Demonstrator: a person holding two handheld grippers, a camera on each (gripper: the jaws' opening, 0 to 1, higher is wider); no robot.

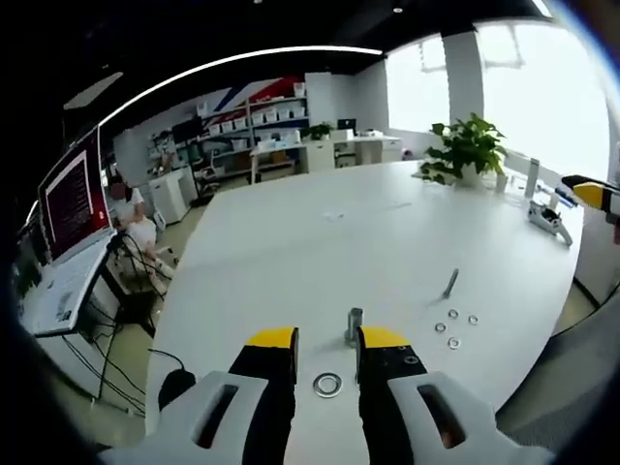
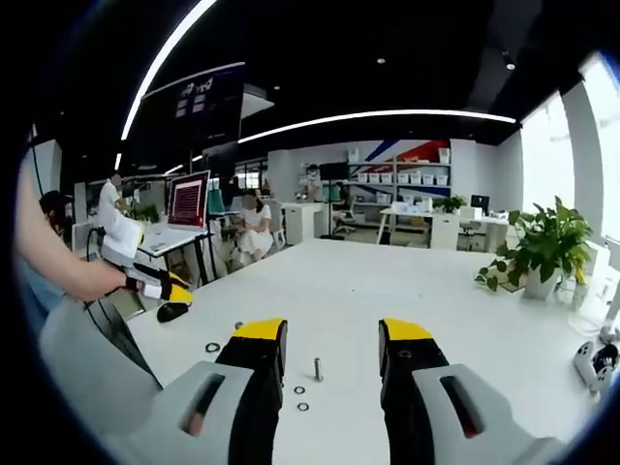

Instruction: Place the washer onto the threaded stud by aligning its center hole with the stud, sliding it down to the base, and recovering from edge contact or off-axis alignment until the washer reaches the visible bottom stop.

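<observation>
The left claw (image 1: 327, 341) stood open and empty, straddling the washer (image 1: 327, 386) lying flat on the surface (image 1: 320, 242) just before the stud (image 1: 354, 325). The right claw (image 2: 332, 334) was open, empty. Best pinch the washer's rim squarely, keeping its hole clear.

We see an open office w/ dark ceiling and curved light strip (image 2: 387, 116). Big white table (image 1: 320, 242) in foreground. Potted plant (image 1: 465, 150) by bright windows (image 1: 542, 87). Shelving (image 1: 262, 121) w/ bins at far wall, poss. storage boxes. Monitor (image 1: 73, 194) on side desk.
</observation>
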